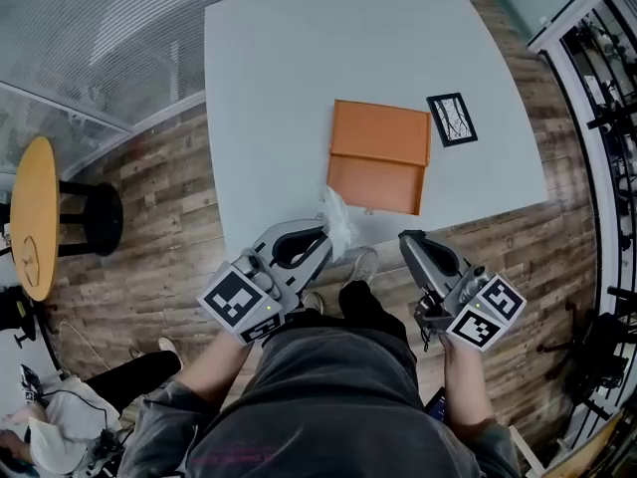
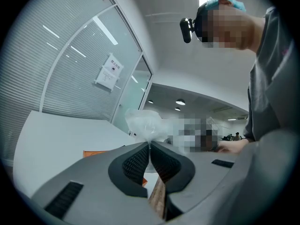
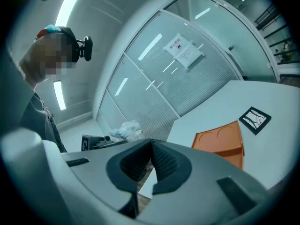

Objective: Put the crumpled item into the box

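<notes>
An orange box (image 1: 379,155) lies on the pale table (image 1: 299,78), its lid folded open toward the near edge; it also shows in the right gripper view (image 3: 220,142). My left gripper (image 1: 320,235) is shut on a crumpled clear plastic bag (image 1: 336,217), held just over the table's near edge, left of the box. In the left gripper view the crumpled plastic bag (image 2: 146,124) sticks up from the closed jaws of the left gripper (image 2: 149,146). My right gripper (image 1: 409,240) is shut and holds nothing, at the near edge right of the bag; its jaws (image 3: 150,143) meet at the tip.
A black-and-white marker card (image 1: 452,119) lies on the table right of the box. A round yellow side table (image 1: 33,217) stands at the far left. Wood floor surrounds the table, and a dark rack (image 1: 607,118) runs along the right.
</notes>
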Demonstrator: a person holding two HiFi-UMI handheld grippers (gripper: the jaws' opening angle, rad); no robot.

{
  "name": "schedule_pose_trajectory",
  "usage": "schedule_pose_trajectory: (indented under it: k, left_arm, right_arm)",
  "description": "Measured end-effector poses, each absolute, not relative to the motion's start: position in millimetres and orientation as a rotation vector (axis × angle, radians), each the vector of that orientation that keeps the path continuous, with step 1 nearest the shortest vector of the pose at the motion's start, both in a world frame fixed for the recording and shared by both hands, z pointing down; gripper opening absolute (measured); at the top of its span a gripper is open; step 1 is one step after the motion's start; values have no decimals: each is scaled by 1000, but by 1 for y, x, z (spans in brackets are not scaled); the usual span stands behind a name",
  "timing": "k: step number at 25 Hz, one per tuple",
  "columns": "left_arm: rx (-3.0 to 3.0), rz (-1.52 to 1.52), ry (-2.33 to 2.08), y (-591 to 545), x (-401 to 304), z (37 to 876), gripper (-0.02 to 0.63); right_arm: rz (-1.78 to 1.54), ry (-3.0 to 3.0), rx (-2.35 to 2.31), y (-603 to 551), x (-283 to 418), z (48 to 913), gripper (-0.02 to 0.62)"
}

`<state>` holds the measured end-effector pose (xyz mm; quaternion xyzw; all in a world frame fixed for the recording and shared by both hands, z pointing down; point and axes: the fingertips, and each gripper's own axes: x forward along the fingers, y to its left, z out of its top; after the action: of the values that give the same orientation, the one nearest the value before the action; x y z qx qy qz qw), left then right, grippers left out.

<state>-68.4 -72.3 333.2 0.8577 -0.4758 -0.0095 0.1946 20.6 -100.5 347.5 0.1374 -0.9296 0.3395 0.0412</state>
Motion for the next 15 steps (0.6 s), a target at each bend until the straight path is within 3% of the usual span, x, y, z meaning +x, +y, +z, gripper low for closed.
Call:
schedule_pose_trajectory:
  k: [15]
  left_arm:
    - [2367, 12, -1404, -157, -44, 337, 25]
  right_arm:
    - [1006, -2844, 384, -191, 54, 354, 2]
